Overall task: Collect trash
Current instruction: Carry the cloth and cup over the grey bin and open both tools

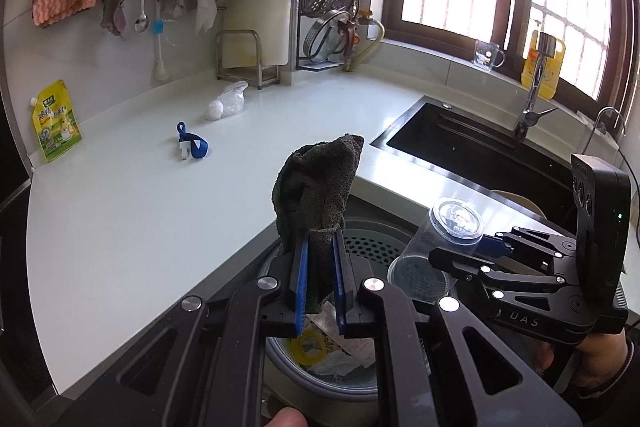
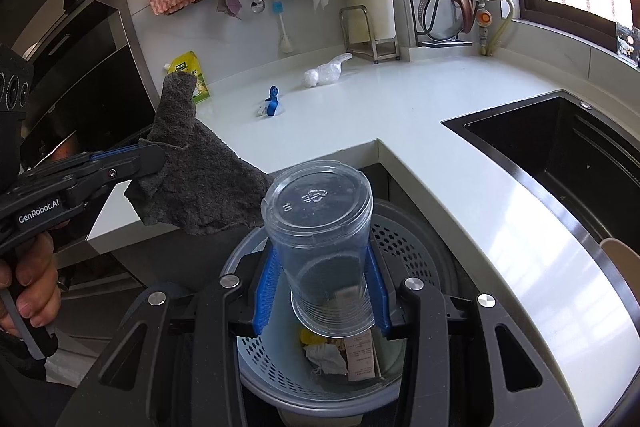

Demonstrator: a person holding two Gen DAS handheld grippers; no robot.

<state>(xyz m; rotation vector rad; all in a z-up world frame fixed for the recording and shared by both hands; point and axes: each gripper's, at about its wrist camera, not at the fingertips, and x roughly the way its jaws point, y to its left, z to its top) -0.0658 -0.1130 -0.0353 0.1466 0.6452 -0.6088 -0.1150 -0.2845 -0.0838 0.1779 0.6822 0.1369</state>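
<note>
Your left gripper is clamped on a dark grey rag, holding it above the perforated grey bin that sits below the counter's edge. Beside it, your right gripper pinches a clear plastic cup, base up, over the same bin. Paper scraps lie inside. Out on the white counter, well apart, rest a blue strap and a crumpled plastic bag.
</note>
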